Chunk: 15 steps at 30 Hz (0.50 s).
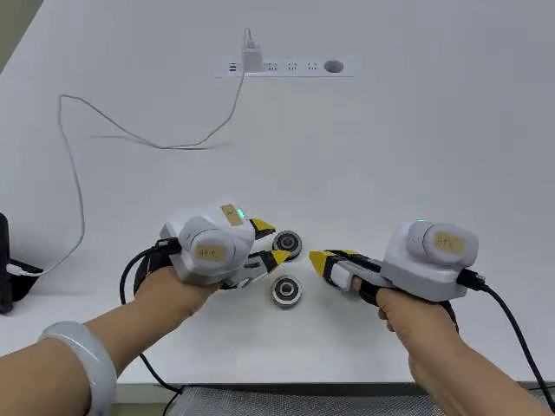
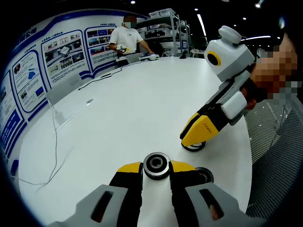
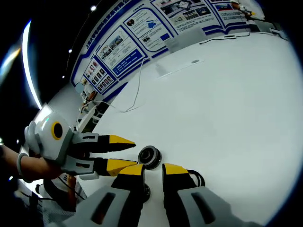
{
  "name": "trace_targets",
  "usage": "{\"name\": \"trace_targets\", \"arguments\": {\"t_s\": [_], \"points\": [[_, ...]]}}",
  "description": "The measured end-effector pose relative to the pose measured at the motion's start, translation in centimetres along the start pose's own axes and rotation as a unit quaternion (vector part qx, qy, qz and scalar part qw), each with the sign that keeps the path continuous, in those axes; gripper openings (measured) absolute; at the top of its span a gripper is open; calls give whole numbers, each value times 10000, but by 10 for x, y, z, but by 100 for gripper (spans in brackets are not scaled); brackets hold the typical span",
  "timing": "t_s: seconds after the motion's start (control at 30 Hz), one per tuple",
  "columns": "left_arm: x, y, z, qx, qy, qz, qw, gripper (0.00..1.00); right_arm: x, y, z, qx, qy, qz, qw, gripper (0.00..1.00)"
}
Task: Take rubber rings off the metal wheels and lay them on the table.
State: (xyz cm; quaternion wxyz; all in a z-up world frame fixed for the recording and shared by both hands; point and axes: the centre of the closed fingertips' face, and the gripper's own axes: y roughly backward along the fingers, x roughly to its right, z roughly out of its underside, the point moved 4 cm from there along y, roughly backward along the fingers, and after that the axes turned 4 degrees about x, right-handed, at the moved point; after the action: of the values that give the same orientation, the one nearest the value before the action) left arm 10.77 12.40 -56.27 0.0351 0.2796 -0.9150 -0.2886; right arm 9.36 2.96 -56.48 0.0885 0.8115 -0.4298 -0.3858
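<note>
Left gripper view, left gripper [image 2: 156,169] straddling wheel [image 2: 156,162]

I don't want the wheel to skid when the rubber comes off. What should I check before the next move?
1. Wheel between the jaws of the left gripper: ok, it lies flat between them.
2. Grip firm on it: cannot tell.
3. Right gripper in place: ok, jaws slightly apart, tips near that wheel.
4. Rubber on this wheel: cannot tell; the rim is dark.
5. Second wheel out of the way: ok, it lies apart, nearer the person.
6. Room to lay rings: ok, bare table beyond.
</note>
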Motion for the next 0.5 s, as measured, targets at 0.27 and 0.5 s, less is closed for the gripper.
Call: {"name": "trace_targets", "arguments": {"t_s": [0.27,0.5], "points": [[3,-10,-3,-70,-69,69,9999,20,0,-2,-3,40,-73,-11,10000,16],[1,-16,0,-204,-121,79,9997,19,0,-3,-2,39,-111,-16,9999,15]]}}
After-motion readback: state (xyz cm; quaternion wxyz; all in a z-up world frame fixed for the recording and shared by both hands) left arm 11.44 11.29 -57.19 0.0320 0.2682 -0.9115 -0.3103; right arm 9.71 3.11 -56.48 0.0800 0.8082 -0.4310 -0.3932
